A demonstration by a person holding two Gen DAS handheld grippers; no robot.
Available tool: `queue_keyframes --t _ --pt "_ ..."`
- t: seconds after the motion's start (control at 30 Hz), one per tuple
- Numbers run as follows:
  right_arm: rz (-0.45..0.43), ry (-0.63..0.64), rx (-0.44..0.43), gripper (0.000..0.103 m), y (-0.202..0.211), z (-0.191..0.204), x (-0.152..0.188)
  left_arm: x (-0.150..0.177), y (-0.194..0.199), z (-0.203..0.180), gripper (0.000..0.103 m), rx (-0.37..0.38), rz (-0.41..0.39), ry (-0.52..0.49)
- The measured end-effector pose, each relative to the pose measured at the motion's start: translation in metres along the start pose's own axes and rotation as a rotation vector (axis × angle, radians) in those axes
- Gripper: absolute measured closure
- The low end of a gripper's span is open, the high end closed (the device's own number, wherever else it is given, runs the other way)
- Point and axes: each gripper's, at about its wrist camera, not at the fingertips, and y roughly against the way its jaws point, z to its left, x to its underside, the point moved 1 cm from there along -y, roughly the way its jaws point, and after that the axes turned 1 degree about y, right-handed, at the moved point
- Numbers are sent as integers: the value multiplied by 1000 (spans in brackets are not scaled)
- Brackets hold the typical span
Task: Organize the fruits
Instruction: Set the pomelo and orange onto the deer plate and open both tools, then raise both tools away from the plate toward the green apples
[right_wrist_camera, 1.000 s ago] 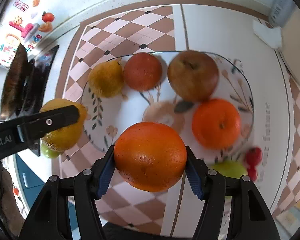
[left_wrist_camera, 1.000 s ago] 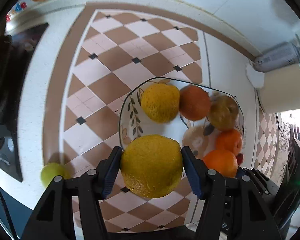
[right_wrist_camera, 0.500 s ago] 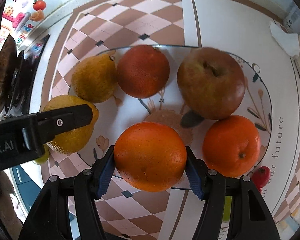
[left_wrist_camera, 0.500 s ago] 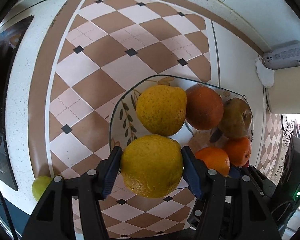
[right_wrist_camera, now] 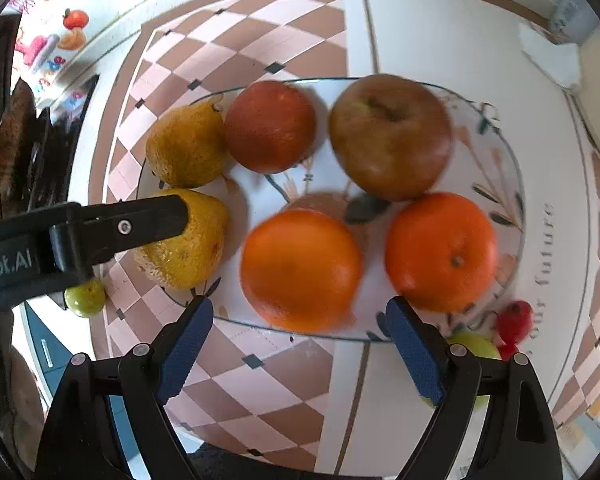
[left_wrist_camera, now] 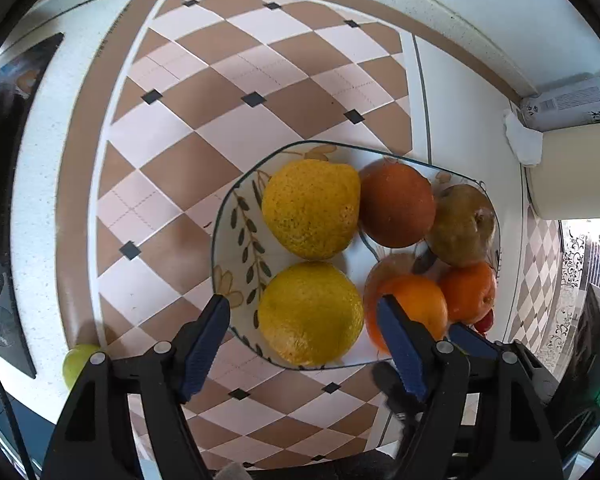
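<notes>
A patterned glass plate (left_wrist_camera: 236, 236) (right_wrist_camera: 496, 148) on the tiled counter holds several fruits. My left gripper (left_wrist_camera: 302, 316) is open around a yellow lemon (left_wrist_camera: 310, 312) that rests on the plate's near edge; the jaws stand apart from it. A second lemon (left_wrist_camera: 312, 208) lies behind it. My right gripper (right_wrist_camera: 300, 316) is open, and an orange (right_wrist_camera: 300, 268) sits on the plate just ahead of it. A dark orange (right_wrist_camera: 270, 126), a brown apple (right_wrist_camera: 390, 136) and another orange (right_wrist_camera: 440, 250) also lie on the plate.
A small green fruit (left_wrist_camera: 76, 360) (right_wrist_camera: 85, 298) lies on the counter left of the plate. Another green fruit (right_wrist_camera: 472, 346) and red berries (right_wrist_camera: 514, 322) lie by the plate's right front. A can (left_wrist_camera: 568, 102) and a cream container (left_wrist_camera: 576, 172) stand at the far right.
Both grippers moved forward over the plate and opened. The lemon left the left jaws and the orange left the right jaws; both now rest on the plate.
</notes>
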Motion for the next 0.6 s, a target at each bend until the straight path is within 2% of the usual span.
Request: queue_keyframes --t 0.03,0.07,0.2,0.3,0.6 --pt "-12 -6 -3 13 5 -3 3 3 5 0 19 -15 -14 -8" --pt "-23 -9 -3 13 9 -4 5 5 8 1 17 -28 -25 -13" --pt "-69 -29 30 12 29 -15 19 25 27 4 16 -144 -117 -42" --pt "-98 -50 71 12 41 -25 30 43 36 6 16 -197 -165 -53" --pt "-164 -70 127 12 72 -41 64 92 60 -5 16 -226 -255 -90"
